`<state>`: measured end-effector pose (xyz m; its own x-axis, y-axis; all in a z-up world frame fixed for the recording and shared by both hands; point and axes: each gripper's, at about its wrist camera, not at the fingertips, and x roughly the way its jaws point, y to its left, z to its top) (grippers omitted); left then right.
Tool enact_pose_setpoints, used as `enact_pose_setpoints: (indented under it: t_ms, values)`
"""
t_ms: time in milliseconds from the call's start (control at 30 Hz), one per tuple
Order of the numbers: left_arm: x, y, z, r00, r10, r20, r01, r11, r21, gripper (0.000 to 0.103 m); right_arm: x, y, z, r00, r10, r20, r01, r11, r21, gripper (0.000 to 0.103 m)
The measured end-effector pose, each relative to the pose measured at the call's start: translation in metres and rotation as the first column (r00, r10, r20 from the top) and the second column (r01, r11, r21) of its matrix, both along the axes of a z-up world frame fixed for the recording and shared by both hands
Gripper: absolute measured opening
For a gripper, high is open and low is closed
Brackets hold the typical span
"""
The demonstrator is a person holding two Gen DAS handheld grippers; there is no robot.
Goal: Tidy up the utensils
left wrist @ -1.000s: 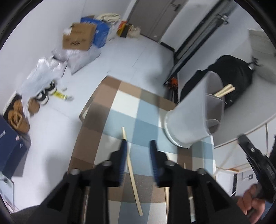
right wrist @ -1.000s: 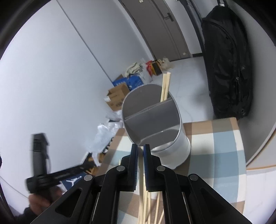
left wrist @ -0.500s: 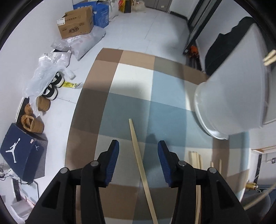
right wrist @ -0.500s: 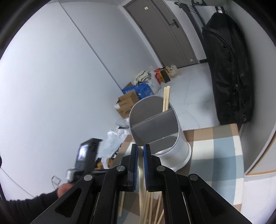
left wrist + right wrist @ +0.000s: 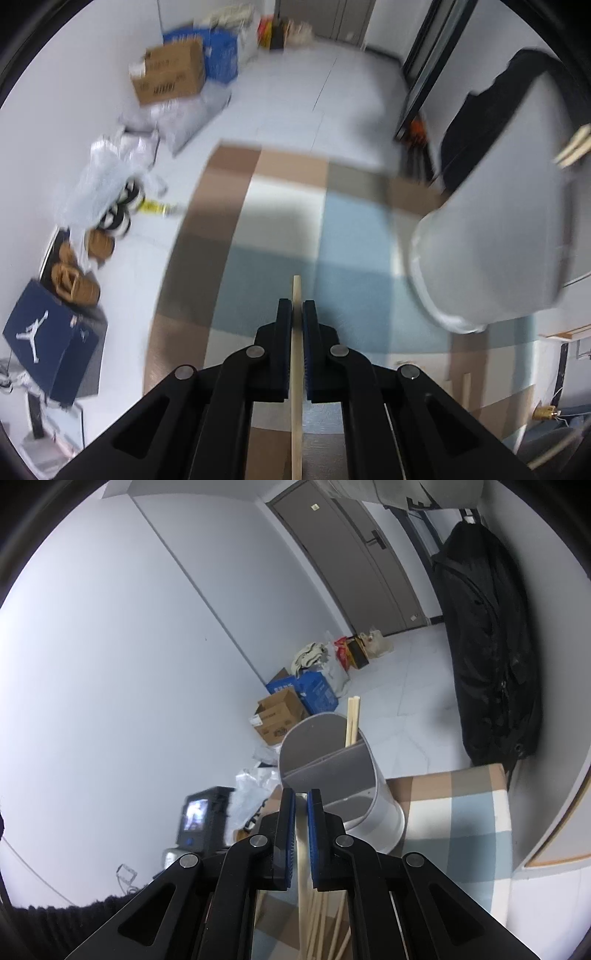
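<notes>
Beyond my work surface, a checked tablecloth (image 5: pixel 280 229) of brown, cream and blue squares, I see a pale tiled floor (image 5: pixel 303 92). Against the white wall (image 5: pixel 110 635) stands a cardboard box (image 5: pixel 168 75) with a blue box (image 5: pixel 221 51) just beside it. Crumpled plastic bags (image 5: pixel 107 173) lie near the wall, with striped shoes (image 5: pixel 122 210) and tan slippers (image 5: pixel 74 280) close by. A navy shoebox (image 5: pixel 51 343) bearing a white figure sits nearest me. A black bag (image 5: pixel 487 646) hangs at the right, near a grey door (image 5: pixel 354 554).
</notes>
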<state>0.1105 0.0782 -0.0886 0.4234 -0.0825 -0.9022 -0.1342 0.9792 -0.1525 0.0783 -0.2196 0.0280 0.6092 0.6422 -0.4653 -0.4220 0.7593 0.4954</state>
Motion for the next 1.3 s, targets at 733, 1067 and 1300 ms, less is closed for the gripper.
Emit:
enact_pose_setpoints:
  t_ms: [733,1067,1300]
  values:
    - [-0.057,-0.030,0.147,0.892,-0.122,0.436,0.161,0.985,-0.054,0.001,-0.009,0.006,0.068,0.984,-0.052,0.173,0.050,0.999,0.018,0.006]
    - [-0.038,-0.042,0.212,0.796,-0.102,0.597,0.178,0.981,-0.071,0.001,0.018,0.017,0.114,0.963,-0.068,0.262,0.069,0.998,0.006,0.006]
    - [-0.013,-0.052,0.227,0.743,-0.107,0.661,0.184,0.982,-0.048,0.001,0.050,0.023,0.130,0.946,-0.116,0.303,0.118,0.993,0.011,0.006]
